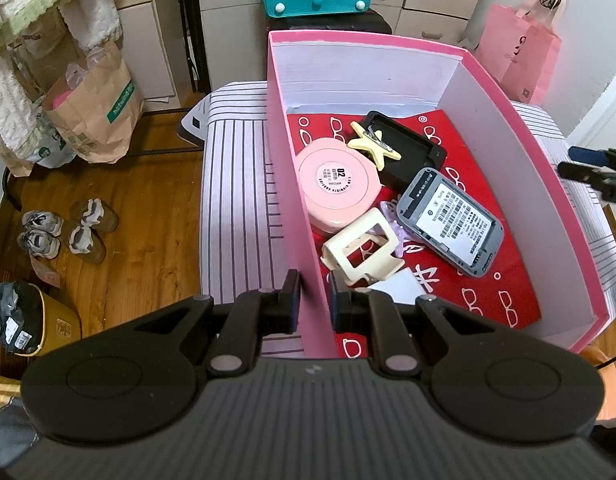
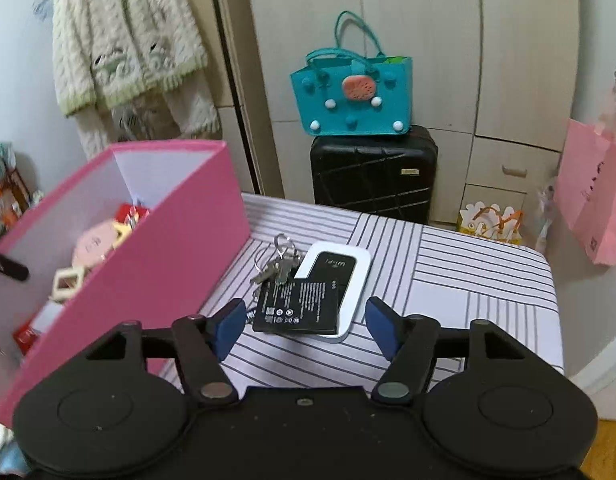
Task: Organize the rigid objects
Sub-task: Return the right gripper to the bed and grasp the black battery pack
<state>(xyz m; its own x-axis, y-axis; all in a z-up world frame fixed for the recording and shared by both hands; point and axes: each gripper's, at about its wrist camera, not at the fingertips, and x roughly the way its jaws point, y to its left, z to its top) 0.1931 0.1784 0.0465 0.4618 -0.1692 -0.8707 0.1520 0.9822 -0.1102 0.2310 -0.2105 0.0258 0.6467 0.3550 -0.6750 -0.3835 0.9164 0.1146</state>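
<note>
The left gripper (image 1: pixel 312 298) pinches the near left wall of the tall pink cardboard box (image 1: pixel 291 184), one finger outside, one inside. Inside the box lie a round pink compact (image 1: pixel 338 184), a cream hair claw (image 1: pixel 362 250), a grey backless router (image 1: pixel 450 220) and a black cover (image 1: pixel 412 148). The right gripper (image 2: pixel 305 326) hovers spread wide over the striped worktop (image 2: pixel 448 280), just before a flat black battery (image 2: pixel 297 306) resting on a white wifi router (image 2: pixel 350 280), with metal keys (image 2: pixel 277 264) beside the box.
</note>
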